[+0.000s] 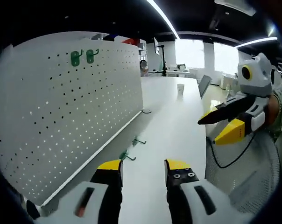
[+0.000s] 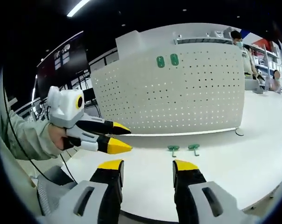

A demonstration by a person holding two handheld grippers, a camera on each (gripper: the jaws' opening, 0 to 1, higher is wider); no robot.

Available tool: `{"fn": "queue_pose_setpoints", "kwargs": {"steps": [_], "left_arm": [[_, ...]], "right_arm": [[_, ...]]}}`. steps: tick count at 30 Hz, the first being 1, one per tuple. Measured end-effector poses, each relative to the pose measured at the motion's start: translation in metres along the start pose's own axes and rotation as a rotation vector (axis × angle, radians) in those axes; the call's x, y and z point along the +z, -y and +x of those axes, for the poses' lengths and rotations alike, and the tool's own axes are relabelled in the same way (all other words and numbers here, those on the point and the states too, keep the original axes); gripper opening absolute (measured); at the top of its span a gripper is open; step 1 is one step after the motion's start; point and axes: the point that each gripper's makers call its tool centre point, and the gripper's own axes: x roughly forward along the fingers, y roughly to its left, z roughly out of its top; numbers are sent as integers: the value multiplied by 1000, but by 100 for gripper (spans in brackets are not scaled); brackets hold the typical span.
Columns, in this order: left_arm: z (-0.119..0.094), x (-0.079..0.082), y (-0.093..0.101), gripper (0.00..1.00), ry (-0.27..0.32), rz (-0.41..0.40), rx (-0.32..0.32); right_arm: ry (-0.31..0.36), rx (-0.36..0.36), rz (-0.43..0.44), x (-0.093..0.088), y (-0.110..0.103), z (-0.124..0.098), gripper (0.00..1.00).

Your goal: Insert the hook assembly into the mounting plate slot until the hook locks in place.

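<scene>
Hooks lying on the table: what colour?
Green hooks; clearest in the right gripper view, on the white table.

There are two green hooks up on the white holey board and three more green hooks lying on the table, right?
Not quite. Two green hooks hang on the pegboard, but just two loose hooks lie on the table, not three. The right gripper view shows this.
</scene>
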Motion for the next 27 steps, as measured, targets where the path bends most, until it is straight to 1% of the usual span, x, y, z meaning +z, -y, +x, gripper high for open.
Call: {"fn": "queue_pose_setpoints", "kwargs": {"steps": [1, 3, 6, 11, 14, 18, 22, 27], "left_arm": [[5, -1, -2, 37, -15, 17, -12], [13, -2, -5, 37, -24, 37, -32], [25, -7, -11, 37, -53, 57, -37], [44, -14, -19, 37, -80, 84, -49], [55, -19, -26, 37, -99, 100, -49], [67, -21, -33, 37, -112, 116, -61], [77, -26, -39, 37, -134, 158, -78], [90, -30, -48, 36, -156, 176, -92]], "right_arm": [[1, -2, 7, 1, 1, -1, 41], [3, -5, 5, 1, 1, -2, 41], [0, -10, 3, 3, 3, -4, 40], [23, -32, 15, 11, 6, -11, 40], [29, -41, 14, 13, 6, -15, 40], [31, -55, 14, 14, 7, -18, 40], [34, -67, 19, 14, 8, -21, 40], [30, -77, 26, 14, 9, -21, 40]]}}
